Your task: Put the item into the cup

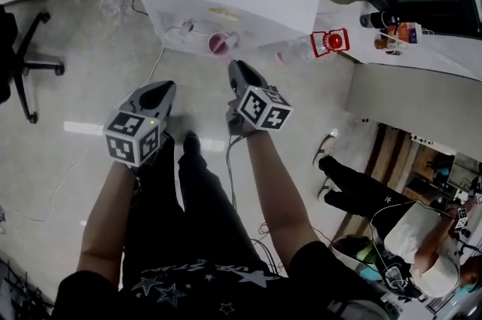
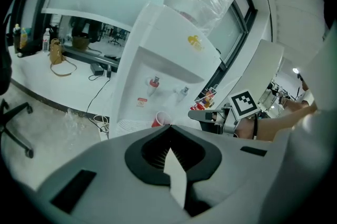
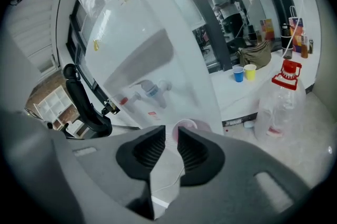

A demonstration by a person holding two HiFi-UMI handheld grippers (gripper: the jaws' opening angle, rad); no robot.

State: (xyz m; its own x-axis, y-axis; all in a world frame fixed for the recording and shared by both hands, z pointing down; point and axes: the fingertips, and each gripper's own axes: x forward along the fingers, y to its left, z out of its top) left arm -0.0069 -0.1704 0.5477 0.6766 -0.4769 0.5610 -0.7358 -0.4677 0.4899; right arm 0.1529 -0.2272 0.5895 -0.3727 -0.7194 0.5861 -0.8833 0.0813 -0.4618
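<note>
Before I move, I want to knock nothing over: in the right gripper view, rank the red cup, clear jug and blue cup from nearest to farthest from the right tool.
1. Red cup, just ahead of the right tool, centre.
2. Clear jug, on the floor to the right.
3. Blue cup, on the far counter, upper right.

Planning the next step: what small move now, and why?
Probably ease the right gripper forward toward the cup: its jaws stand slightly apart, empty, lined up with the cup on the dispenser tray but short of it. Left gripper is shut.
</note>
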